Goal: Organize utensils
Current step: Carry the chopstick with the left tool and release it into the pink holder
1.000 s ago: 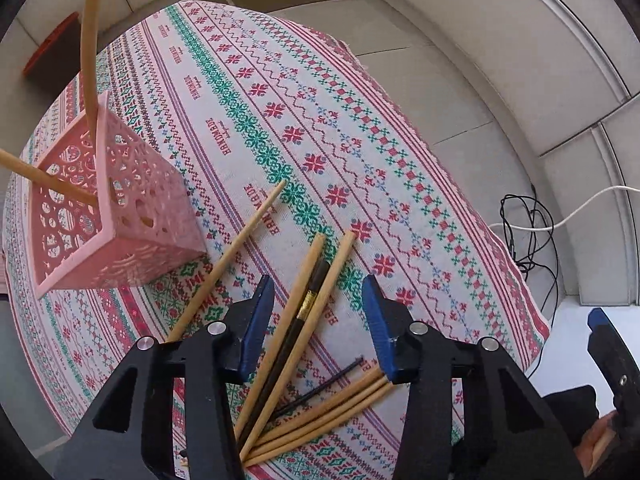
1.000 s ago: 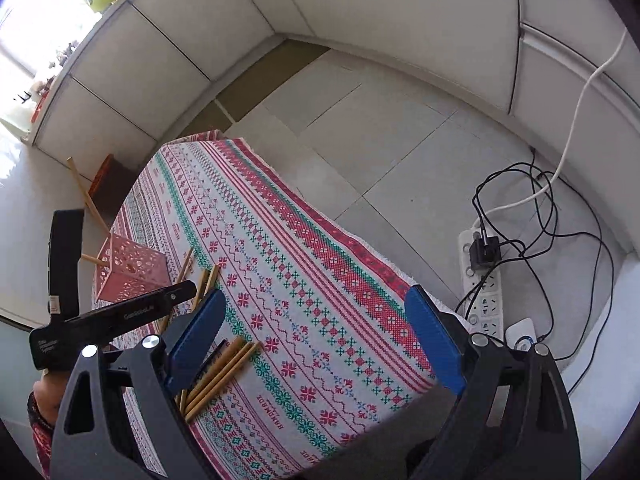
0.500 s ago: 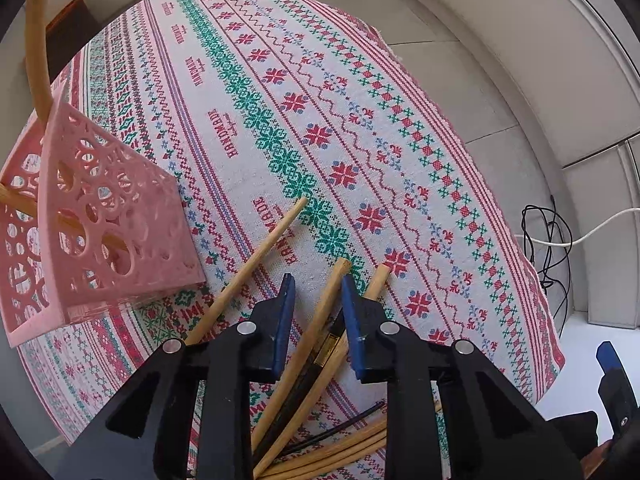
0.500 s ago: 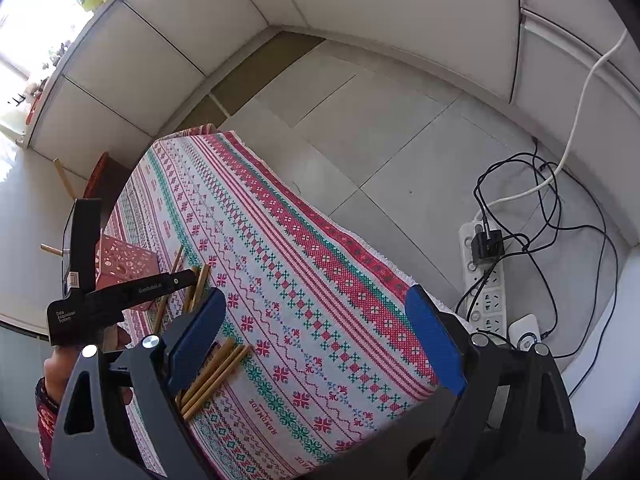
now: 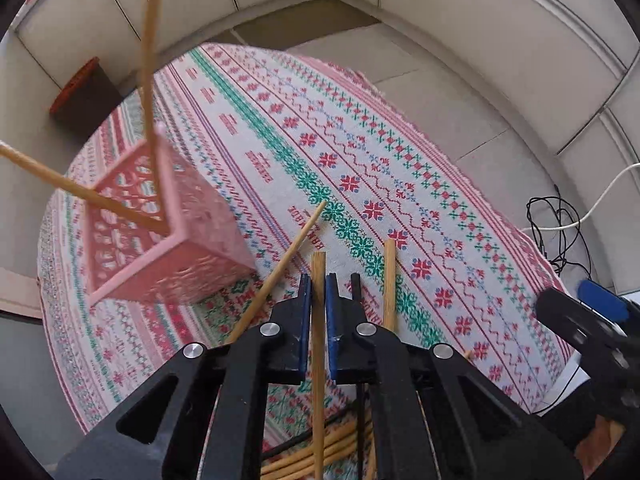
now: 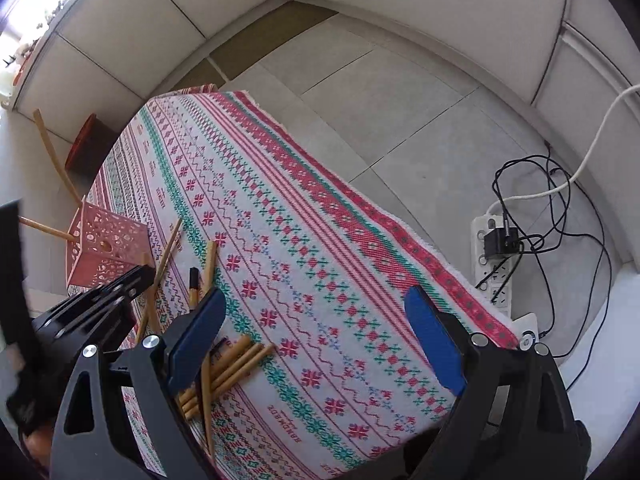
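Note:
My left gripper (image 5: 316, 286) is shut on a wooden chopstick (image 5: 318, 320) and holds it above the patterned tablecloth (image 5: 360, 168). A pink perforated basket (image 5: 160, 240) stands to its left with two wooden chopsticks (image 5: 150, 60) sticking up out of it. Several loose wooden chopsticks (image 5: 386, 280) and a dark one (image 5: 356, 284) lie on the cloth under and around the gripper. My right gripper (image 6: 316, 340) is open and empty, above the near part of the cloth; the basket (image 6: 106, 252) and a bundle of chopsticks (image 6: 228, 372) lie to its left.
The table's right edge drops to a tiled floor. A power strip (image 6: 496, 264) with tangled black cables and a white cord lies on the floor at right. A dark stool with a red top (image 5: 84, 96) stands beyond the table's far left end.
My left gripper has closed from wide open onto one wooden chopstick and lifted it off the pile. The right gripper has stayed open and shifted only a little.

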{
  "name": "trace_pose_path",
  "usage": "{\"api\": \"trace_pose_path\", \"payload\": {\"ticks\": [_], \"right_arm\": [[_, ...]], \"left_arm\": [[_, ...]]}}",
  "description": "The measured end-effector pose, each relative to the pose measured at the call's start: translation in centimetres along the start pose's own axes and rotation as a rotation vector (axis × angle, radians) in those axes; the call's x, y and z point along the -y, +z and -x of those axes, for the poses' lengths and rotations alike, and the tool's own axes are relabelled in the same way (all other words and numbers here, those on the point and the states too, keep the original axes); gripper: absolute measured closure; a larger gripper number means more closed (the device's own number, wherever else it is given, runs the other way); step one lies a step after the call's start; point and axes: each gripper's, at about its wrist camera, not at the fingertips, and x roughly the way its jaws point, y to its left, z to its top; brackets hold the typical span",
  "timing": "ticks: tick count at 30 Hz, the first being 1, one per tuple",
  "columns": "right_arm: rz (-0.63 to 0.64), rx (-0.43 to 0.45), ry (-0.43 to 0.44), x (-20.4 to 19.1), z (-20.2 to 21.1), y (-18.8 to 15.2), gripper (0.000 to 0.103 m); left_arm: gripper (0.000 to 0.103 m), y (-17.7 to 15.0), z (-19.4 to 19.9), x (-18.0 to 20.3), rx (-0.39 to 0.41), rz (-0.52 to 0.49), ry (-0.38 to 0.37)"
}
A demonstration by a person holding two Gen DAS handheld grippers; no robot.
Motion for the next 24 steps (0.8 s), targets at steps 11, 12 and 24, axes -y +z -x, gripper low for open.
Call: {"api": "trace_pose_path", "payload": {"ticks": [11,12,24], "right_arm": [[-0.034,-0.211,-0.046,-8.0,-7.9,1.9,0.051],[-0.035,-0.214,-0.051,-8.4,-8.2,1.8,0.051],[-0.064,-0.100,-0.109,-9.1,-8.4,1.0,0.095]], "left_arm": [[0.097,-6.8,11.1,-6.6,0.210,0.117,-0.056],[0.097,-7.1,11.5,-7.2,0.219,0.126,-0.060],[0.097,-9.2,14.4,-12.5,0.286,0.243,-0.073]]}}
